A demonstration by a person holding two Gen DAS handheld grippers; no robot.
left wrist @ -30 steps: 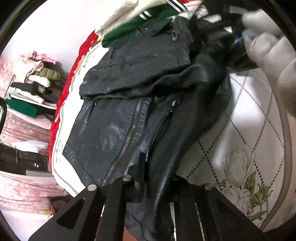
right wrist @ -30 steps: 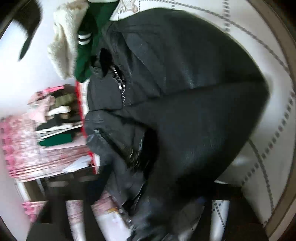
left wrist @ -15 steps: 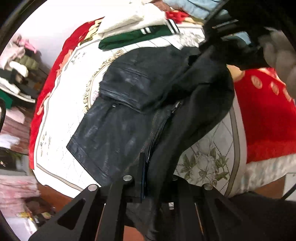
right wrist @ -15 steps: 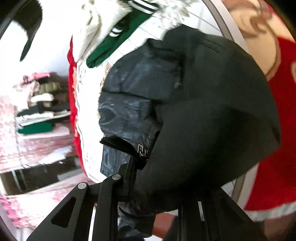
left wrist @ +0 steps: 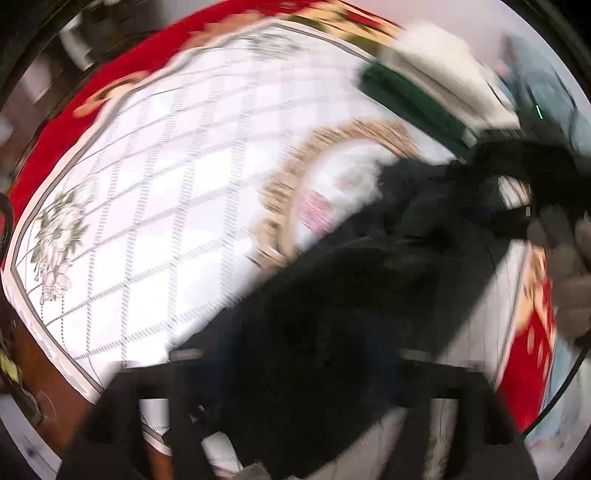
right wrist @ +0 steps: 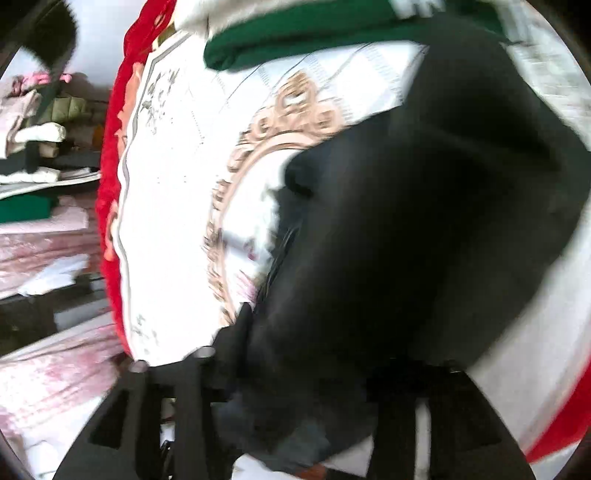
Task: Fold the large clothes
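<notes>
A black leather jacket (left wrist: 332,295) hangs lifted above the white patterned bedspread (left wrist: 166,184), blurred by motion. My left gripper (left wrist: 295,373) is shut on one part of the jacket. My right gripper (right wrist: 295,369) is shut on another part of the jacket (right wrist: 406,240), which fills most of the right wrist view. The right gripper and its gloved hand (left wrist: 565,266) show at the right edge of the left wrist view, holding the jacket's far end.
Folded green (right wrist: 295,33) and white (left wrist: 443,70) clothes lie at the far side of the bedspread (right wrist: 177,166). A red blanket (right wrist: 110,166) borders it. Stacked clothes (right wrist: 37,122) sit on a shelf to the left. The wooden bed edge (left wrist: 33,365) is lower left.
Both grippers have lifted the jacket off the bedspread and swung it to the right. The ornate centre medallion, covered before, is now exposed. Both views are motion-blurred.
</notes>
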